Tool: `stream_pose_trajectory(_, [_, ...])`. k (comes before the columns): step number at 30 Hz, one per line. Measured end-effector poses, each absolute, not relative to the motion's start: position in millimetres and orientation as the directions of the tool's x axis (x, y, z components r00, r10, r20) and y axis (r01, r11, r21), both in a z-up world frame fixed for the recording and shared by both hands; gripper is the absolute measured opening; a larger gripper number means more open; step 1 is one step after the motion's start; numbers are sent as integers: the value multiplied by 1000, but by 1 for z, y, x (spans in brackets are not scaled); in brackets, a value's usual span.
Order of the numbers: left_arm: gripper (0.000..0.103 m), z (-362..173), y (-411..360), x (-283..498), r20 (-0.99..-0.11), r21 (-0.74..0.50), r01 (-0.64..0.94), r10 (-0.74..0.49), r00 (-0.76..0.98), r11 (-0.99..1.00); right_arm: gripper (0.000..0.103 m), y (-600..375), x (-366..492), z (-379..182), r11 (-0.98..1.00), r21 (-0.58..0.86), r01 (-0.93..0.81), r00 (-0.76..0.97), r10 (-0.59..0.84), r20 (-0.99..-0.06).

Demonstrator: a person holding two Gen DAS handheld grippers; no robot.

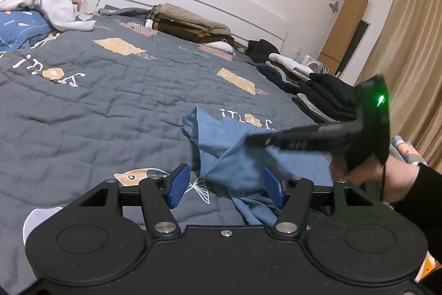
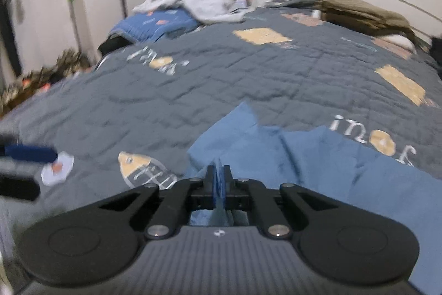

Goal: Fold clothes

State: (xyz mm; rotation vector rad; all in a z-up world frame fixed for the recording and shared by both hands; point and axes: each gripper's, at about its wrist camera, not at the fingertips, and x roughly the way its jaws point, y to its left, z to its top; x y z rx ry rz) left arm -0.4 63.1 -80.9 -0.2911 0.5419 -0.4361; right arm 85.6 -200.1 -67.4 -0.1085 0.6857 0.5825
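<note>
A light blue garment [image 1: 234, 156] lies crumpled on the grey quilted bedspread [image 1: 110, 101]; in the right wrist view this garment [image 2: 304, 156] spreads out to the right. My right gripper [image 2: 219, 176] is shut on a raised fold of it, with blue cloth pinched between the pads. The left wrist view shows that right gripper [image 1: 254, 140] reaching in from the right, held by a hand in a black sleeve [image 1: 400, 179]. My left gripper [image 1: 226, 185] stands open just above the bedspread. The garment's edge lies by its right pad [image 1: 273, 187] and is not pinched.
Folded dark clothes [image 1: 326, 96] are stacked along the bed's right edge. A folded brown blanket [image 1: 190, 24] lies by the headboard. Pale grey clothing [image 1: 47, 4] is heaped on a blue quilt [image 1: 22, 26] at the far left. Beige curtains [image 1: 408, 46] hang at right.
</note>
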Motion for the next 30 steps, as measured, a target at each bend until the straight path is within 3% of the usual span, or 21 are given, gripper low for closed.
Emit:
stream_pose_trajectory(5, [58, -84, 60, 3, -443, -372, 316, -466, 766, 873, 3, -257, 102, -33, 899, 130, -418, 722, 416, -554])
stream_pose_trajectory(11, [58, -88, 53, 5, -459, -361, 316, -462, 759, 877, 3, -349, 125, -5, 973, 122, -196, 835, 231, -499])
stream_pose_trajectory(19, [58, -90, 28, 23, -457, -329, 407, -521, 721, 852, 1, -428, 162, -10, 995, 99, -2, 865, 51, -500])
stream_pose_trajectory(23, [58, -95, 16, 32, -455, -331, 457, -564, 689, 825, 1, -445, 176, -27, 983, 180, -45, 822, 138, -552])
stream_pose_trajectory(27, [58, -107, 12, 32, -486, -320, 478, -575, 658, 818, 9, -439, 179, -50, 971, 185, -153, 781, 234, -579])
stream_pose_trajectory(30, [58, -106, 9, 35, -461, -367, 492, -614, 641, 789, 17, -438, 190, -78, 955, 245, -167, 718, 288, -633])
